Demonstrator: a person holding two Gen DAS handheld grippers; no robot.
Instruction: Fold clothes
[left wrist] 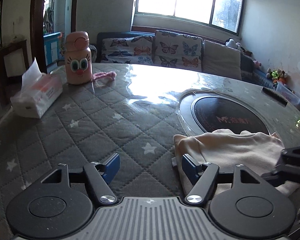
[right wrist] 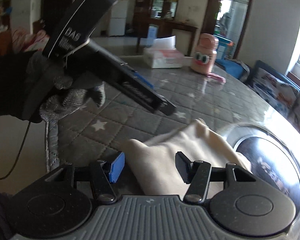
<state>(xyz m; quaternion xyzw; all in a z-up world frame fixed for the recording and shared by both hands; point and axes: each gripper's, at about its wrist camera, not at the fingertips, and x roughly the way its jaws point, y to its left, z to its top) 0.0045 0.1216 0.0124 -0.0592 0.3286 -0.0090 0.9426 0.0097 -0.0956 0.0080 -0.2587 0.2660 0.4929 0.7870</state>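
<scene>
Cream cloth (left wrist: 230, 150) lying bunched on the quilted grey table (left wrist: 90, 124), partly over the round black hotplate (left wrist: 228, 114). Left gripper (left wrist: 150, 168) with fingers spread apart, its right finger touching the cloth edge. Right gripper (right wrist: 148, 167) likewise spread, above the cloth. Pink bottle (left wrist: 79, 60) and tissue pack (left wrist: 37, 98) stand well apart from the cloth.

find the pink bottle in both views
Left wrist: bottle stands upper left, on the far side of the table, right of the tissue pack.
Right wrist: bottle sits upper right of centre, again right of the tissue pack.
Shared landmark: the cream cloth near each tool.
</scene>
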